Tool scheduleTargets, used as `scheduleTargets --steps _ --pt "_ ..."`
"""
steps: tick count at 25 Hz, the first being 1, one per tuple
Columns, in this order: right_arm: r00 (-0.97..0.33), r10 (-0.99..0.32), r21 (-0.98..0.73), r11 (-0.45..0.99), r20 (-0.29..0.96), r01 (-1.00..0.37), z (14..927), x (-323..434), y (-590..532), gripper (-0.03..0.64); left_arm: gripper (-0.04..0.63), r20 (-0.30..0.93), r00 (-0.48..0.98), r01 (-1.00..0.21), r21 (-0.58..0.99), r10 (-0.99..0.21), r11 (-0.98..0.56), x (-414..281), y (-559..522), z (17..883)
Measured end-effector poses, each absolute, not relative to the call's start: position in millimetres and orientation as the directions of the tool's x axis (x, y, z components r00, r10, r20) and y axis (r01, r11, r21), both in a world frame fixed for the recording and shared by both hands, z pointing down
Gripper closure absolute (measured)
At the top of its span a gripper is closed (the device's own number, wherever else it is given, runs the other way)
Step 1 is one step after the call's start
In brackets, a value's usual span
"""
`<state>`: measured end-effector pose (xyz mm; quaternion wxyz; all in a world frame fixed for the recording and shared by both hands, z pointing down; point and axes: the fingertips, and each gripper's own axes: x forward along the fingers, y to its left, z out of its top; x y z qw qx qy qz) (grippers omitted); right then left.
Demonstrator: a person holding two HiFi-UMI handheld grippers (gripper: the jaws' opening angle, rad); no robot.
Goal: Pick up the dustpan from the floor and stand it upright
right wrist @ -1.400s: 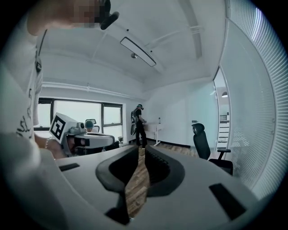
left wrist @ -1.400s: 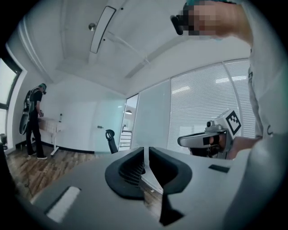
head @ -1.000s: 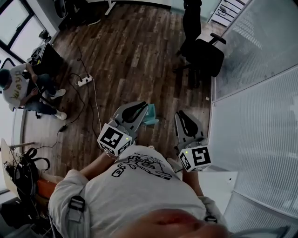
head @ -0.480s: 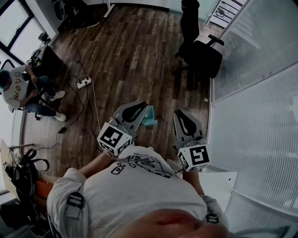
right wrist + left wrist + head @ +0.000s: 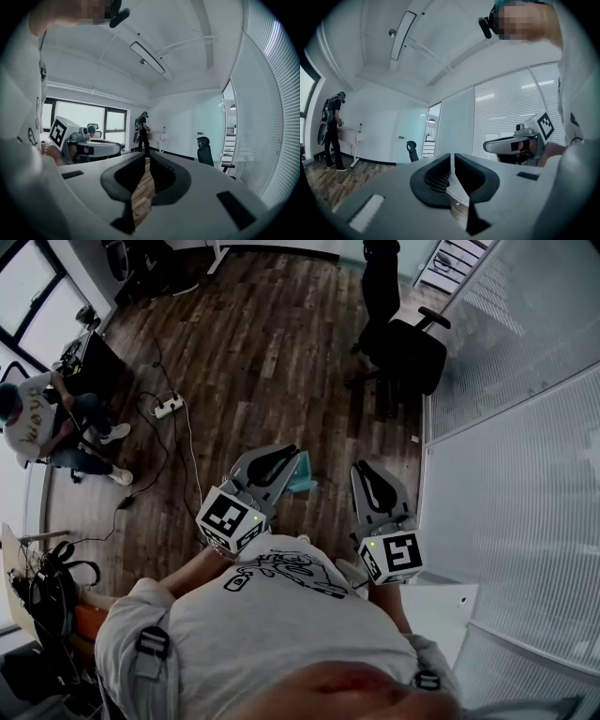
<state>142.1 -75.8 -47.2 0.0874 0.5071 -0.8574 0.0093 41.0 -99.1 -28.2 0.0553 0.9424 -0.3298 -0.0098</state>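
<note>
Directly ahead of us, the left gripper (image 5: 283,455) and the right gripper (image 5: 365,472) are held about level above the wooden floor (image 5: 272,343), side by side and apart. Each gripper view shows its jaws brought together with nothing between them, so both are closed and empty. Just past the left gripper, between the two tools, a teal corner of the dustpan (image 5: 304,474) shows on the floor. The rest is hidden, so we cannot tell how it lies. We judge the step in hand to be the approach. To do it well, we should lower one gripper toward the dustpan, part its jaws before contact, and take a rim or the handle squarely, so that it can pivot upright without slipping. Room is adequate ahead and to the left. On the right, the glass partition (image 5: 525,427) runs near the right gripper and limits sideways swing. Farther out, a power strip (image 5: 170,406) lies to the left and an office chair (image 5: 412,352) stands by the partition, both well apart from the dustpan.
</note>
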Motion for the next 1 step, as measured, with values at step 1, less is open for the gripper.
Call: scheduleTargets --steps 1 --pt "-0.471 -0.867 0.070 0.486 0.161 -0.871 -44.9 141.5 -75.0 0.591 0.569 0.017 0.784 -0.618 0.112 -0.621 -0.778 41.2 -98.2 -27.0"
